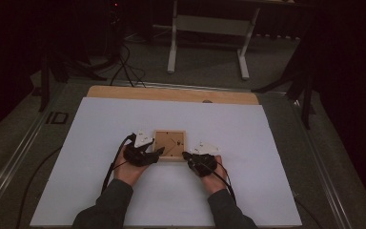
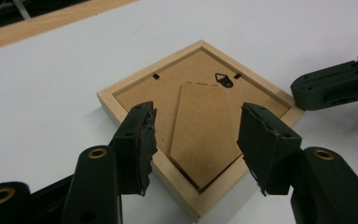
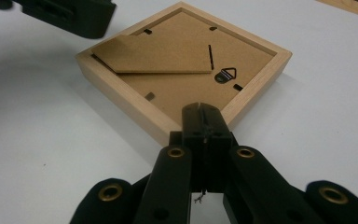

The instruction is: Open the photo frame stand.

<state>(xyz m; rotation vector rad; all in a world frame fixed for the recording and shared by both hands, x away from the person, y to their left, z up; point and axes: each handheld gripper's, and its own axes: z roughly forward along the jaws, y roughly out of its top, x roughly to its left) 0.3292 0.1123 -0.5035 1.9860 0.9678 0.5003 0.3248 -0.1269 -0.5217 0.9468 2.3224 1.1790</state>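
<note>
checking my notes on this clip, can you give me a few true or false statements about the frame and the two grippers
1. The wooden picture frame lies back side up on the white sheet. True.
2. The left gripper is clamped shut on the frame. False: its jaws stand apart over a corner, pads not pressing.
3. The right gripper has its jaws shut together. True.
4. The stand flap lies flush in the backing. False: it is lifted at an angle.
5. A metal hanger sits on the backing. True.

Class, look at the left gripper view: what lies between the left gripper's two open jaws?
In the left gripper view, a corner of the wooden picture frame, lying face down, sits between the left gripper's jaws; the pads stand clear of it.
</note>
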